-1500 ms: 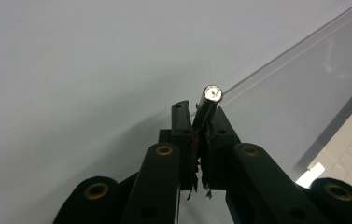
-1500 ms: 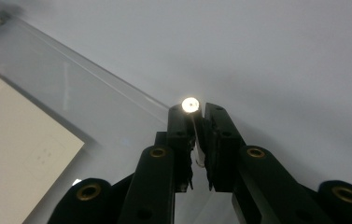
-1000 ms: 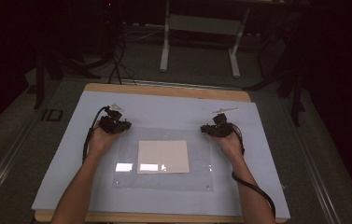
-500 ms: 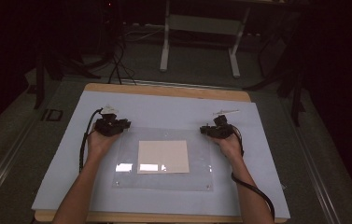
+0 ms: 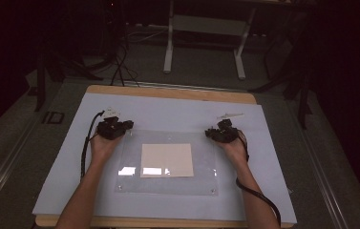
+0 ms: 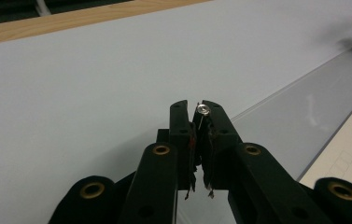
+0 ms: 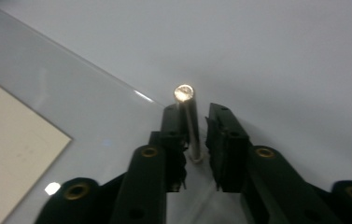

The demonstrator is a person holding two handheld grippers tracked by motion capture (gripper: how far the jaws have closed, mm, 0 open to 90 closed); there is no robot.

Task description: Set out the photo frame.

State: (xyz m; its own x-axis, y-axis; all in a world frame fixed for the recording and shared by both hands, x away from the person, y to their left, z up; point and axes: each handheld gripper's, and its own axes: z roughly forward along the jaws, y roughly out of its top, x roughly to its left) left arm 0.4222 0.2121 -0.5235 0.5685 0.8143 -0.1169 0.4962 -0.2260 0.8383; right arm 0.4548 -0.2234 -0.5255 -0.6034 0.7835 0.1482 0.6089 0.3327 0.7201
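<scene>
A clear plastic plate [image 5: 201, 176] lies on a pale blue mat [image 5: 177, 112], with a cream paper square [image 5: 166, 160] at its middle. My left gripper [image 5: 125, 125] sits at the plate's far left corner. In the left gripper view its jaws [image 6: 198, 106] are shut on a thin metal pin [image 6: 203, 110] with a round head. My right gripper [image 5: 211, 132] is at the far right corner. There a shiny metal post [image 7: 187, 116] stands between the open jaws of the right gripper [image 7: 196, 109], against one jaw and clear of the other.
The mat covers a wooden table [image 5: 168, 92] whose far edge shows as a bare strip. A cable [image 5: 256, 195] trails from the right hand toward the near edge. Table legs [image 5: 169, 52] and cables stand on the dark floor beyond.
Both hands stay at the plate's far corners and have shifted only slightly. The plate and paper have not moved.
</scene>
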